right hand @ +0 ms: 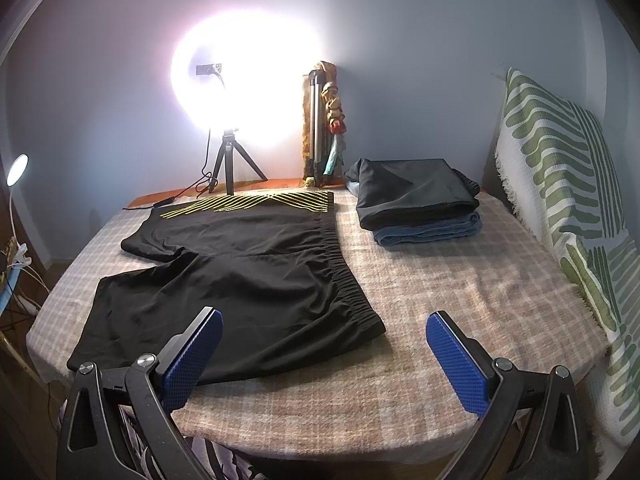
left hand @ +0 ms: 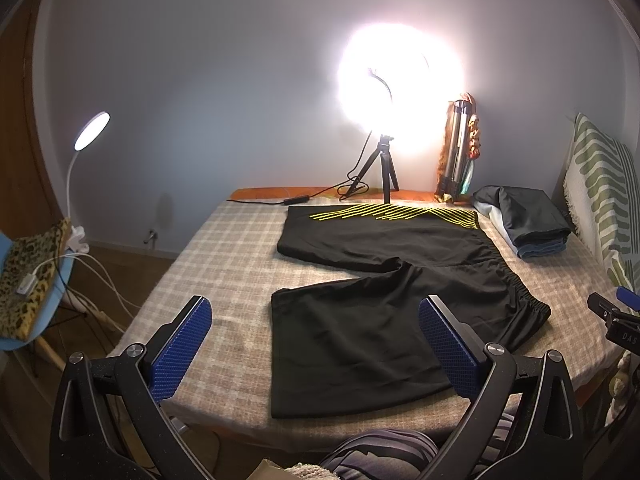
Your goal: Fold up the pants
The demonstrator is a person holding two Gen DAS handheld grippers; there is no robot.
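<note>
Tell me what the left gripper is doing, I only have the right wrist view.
Observer: The left gripper hangs above the near leg of the black shorts, jaws wide apart, holding nothing.
Operator: Okay. What's off the left side of the plaid cover?
Observer: A blue chair stands there, with a leopard-print cloth lying on it.
Operator: Any cables near it?
Observer: Yes, white cables run from the chair down toward the floor.
</note>
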